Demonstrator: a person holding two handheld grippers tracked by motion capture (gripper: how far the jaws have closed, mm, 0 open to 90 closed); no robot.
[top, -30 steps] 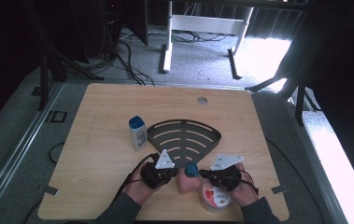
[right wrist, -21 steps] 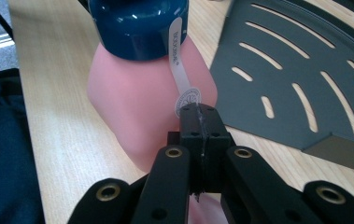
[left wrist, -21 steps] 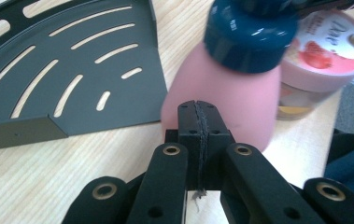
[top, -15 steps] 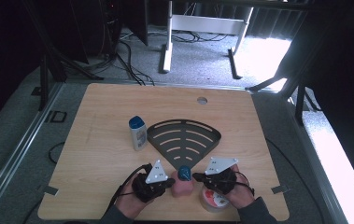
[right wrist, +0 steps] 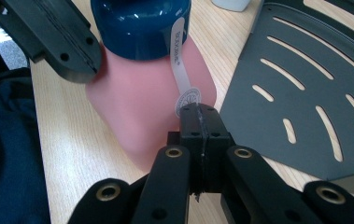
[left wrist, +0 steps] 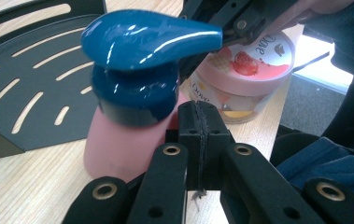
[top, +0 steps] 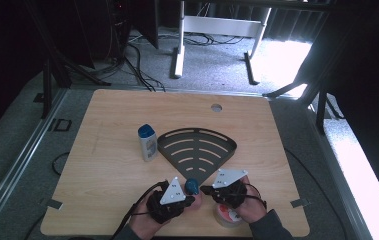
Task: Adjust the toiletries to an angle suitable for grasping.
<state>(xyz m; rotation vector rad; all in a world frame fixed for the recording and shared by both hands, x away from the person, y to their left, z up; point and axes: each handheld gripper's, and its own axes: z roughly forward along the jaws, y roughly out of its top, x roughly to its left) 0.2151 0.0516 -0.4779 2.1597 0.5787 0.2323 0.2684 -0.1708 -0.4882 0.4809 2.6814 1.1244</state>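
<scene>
Pink bottle, high view: the pump bottle (top: 192,189) stands on the table (top: 107,120) between your left tongs (top: 189,200) and your right tongs (top: 204,190), at the near tip of the black rack (top: 197,147).
High view, extras: a pink jar (top: 227,216) sits under your right hand; a white tube (top: 147,142) stands well beyond the left tongs, beside the rack.
Left tongs view: your left tongs (left wrist: 198,116) are fully closed, pads together, gripping nothing, tip just against the bottle (left wrist: 118,140). The jar (left wrist: 244,70) lies just past it.
Bottle axis, left tongs view: long axis upright; the blue pump spout (left wrist: 165,35) points across towards the other tongs.
Right tongs view: your right tongs (right wrist: 200,121) are also pressed shut and empty, tip beside the bottle's (right wrist: 146,102) base, rack (right wrist: 305,93) just to its far side.
Progress: you have the bottle flanked, not gripped; it looks bound for the rack, and that move is all left.
</scene>
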